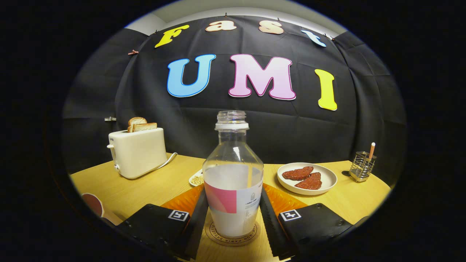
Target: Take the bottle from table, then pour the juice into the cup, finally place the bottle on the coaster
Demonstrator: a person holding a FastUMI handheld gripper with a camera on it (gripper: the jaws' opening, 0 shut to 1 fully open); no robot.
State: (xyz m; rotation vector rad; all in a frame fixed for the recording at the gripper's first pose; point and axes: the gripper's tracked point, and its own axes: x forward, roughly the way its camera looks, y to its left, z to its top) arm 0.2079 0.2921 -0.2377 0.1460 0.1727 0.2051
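Standing now: bottle (233, 174) upright on the round coaster (233, 234), uncapped, pale juice filling roughly the lower half.
Gripper (233, 222): fingers flanking the bottle's lower body, close against both sides; true pressing or a hair of slack not readable from here, so hold or release cannot be told.
Stage, as a judgement: last step, bottle set on the coaster, fingers due to open and back away.
Risk, tipping: pulling back before the fingers spread wide, dragging the label and toppling a tall, open-necked bottle; juice spilling over the orange mat (284, 198).
Risk, off-centre: base apparently inside the coaster's ring, far rim hidden behind the bottle, so overhang not excluded.
Risk, neighbours: plate (320, 187) with two reddish-brown pieces just beyond the right finger; small dish (196, 179) of pale bits just behind the left finger; sideways retreat clipping either.
Cup (93, 204): low and well off to the left, mostly cut off.
Surface: pale wooden table (145, 189), flat.
Room: cream toaster (138, 153) with bread far left, wire holder (361, 167) far right, dark cloth wall behind.
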